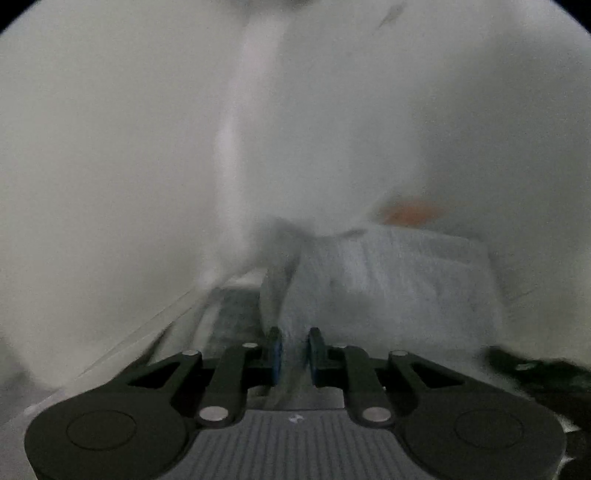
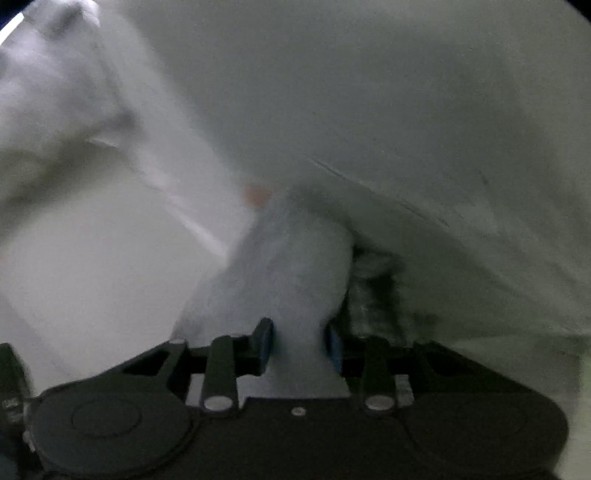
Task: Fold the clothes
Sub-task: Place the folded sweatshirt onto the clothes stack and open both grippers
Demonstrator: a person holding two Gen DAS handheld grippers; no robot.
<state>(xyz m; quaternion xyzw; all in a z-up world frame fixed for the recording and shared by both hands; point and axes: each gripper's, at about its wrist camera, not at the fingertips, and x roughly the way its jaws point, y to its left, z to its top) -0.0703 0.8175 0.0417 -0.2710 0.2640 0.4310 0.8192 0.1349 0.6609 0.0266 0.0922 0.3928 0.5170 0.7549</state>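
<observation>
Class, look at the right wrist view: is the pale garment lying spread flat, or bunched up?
Bunched. The garment rises as a gathered hump from between the right gripper's pads, not lying flat. Blur hides its folds.

Everything around me is smeared by motion blur; most of what I see is a pale, off-white surface (image 1: pixel 110 147) filling the left wrist view, and whether it is worktop or wall I cannot tell; a lighter band (image 1: pixel 236 129) runs up through it; the right wrist view shows the same pale grey-white expanse (image 2: pixel 369 74), dimmer toward the right; a bright strip (image 2: pixel 11 26) glows at the upper left edge; the light is soft and dull.
</observation>
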